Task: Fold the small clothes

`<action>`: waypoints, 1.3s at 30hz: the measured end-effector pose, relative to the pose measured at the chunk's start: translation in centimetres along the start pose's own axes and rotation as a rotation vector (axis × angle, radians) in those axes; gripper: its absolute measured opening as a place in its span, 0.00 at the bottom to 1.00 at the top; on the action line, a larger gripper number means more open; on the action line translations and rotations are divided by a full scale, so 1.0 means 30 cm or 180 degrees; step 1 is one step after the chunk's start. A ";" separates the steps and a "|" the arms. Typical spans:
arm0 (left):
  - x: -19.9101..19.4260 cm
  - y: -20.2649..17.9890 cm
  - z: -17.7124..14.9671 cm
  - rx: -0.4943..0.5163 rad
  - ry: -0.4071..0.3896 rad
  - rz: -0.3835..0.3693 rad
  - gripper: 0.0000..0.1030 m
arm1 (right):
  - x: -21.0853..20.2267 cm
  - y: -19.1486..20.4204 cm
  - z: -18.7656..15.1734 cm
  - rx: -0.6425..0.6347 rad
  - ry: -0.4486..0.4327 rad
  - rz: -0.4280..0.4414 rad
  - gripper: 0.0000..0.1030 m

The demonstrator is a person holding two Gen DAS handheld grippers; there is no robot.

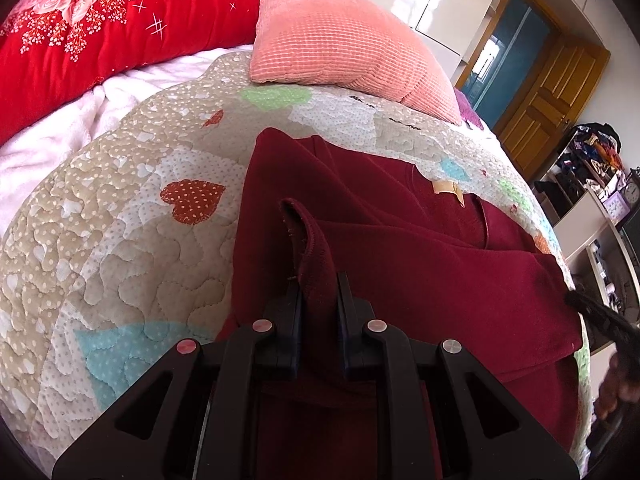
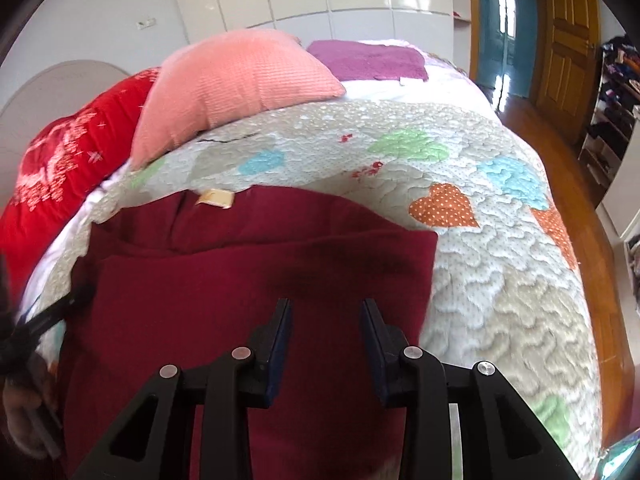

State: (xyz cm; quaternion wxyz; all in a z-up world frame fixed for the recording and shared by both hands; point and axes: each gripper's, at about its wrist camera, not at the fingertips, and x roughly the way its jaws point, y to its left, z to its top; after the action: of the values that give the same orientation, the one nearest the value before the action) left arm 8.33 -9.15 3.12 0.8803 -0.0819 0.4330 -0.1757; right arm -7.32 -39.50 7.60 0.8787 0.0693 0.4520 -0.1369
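On the quilted bedspread the dark red garment lies partly folded, its tan neck label at about one o'clock from my left gripper. My left fingers are clenched on a raised fold of the garment's edge — the cloth stands up between them. My right gripper hangs above the garment with its fingers spread apart, nothing between them — the label sits at eleven o'clock from it. A pink pillow rests at the far end, a red floral blanket beside it.
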 end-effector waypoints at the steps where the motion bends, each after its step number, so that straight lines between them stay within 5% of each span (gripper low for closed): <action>1: 0.000 0.000 0.000 0.0002 -0.0003 0.0003 0.13 | -0.017 0.003 -0.027 -0.0045 -0.0013 -0.0022 0.33; 8: 0.002 -0.016 -0.005 0.0074 -0.0028 0.0077 0.13 | 0.002 0.019 -0.116 -0.0268 0.0007 -0.0240 0.33; 11: 0.000 -0.018 -0.005 0.0081 -0.0035 0.0102 0.14 | -0.040 0.012 -0.099 -0.0104 -0.0016 -0.0081 0.33; 13: -0.003 -0.029 -0.007 0.0142 -0.0039 0.0135 0.20 | -0.070 0.014 -0.107 -0.0056 -0.0045 -0.0019 0.33; 17: -0.027 -0.072 -0.024 0.0332 -0.0084 0.0209 0.51 | -0.100 0.008 -0.139 -0.0006 -0.0132 -0.0074 0.33; 19: -0.045 -0.087 -0.037 0.0379 -0.0117 0.0275 0.59 | -0.079 -0.016 -0.148 0.0091 -0.0075 -0.0101 0.33; 23: -0.081 -0.094 -0.068 0.0387 -0.0086 0.0407 0.60 | -0.032 -0.045 -0.154 0.0132 0.0046 -0.0231 0.35; 29: -0.158 -0.075 -0.125 0.0253 -0.0034 0.0420 0.60 | -0.109 -0.078 -0.163 0.0324 0.0051 -0.0028 0.35; 33: -0.209 -0.072 -0.173 0.0204 0.0035 0.0413 0.60 | -0.175 -0.082 -0.201 0.0281 -0.0029 -0.0021 0.49; 39: -0.292 -0.042 -0.248 0.0040 0.0055 0.0382 0.60 | -0.136 -0.114 -0.236 0.0351 0.0067 -0.0025 0.49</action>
State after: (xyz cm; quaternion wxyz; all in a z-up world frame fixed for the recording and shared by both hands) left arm -2.79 -6.93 5.36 0.8860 -0.0487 0.4435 -0.1260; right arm -16.11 -40.28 6.80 0.8682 0.1173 0.4532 -0.1642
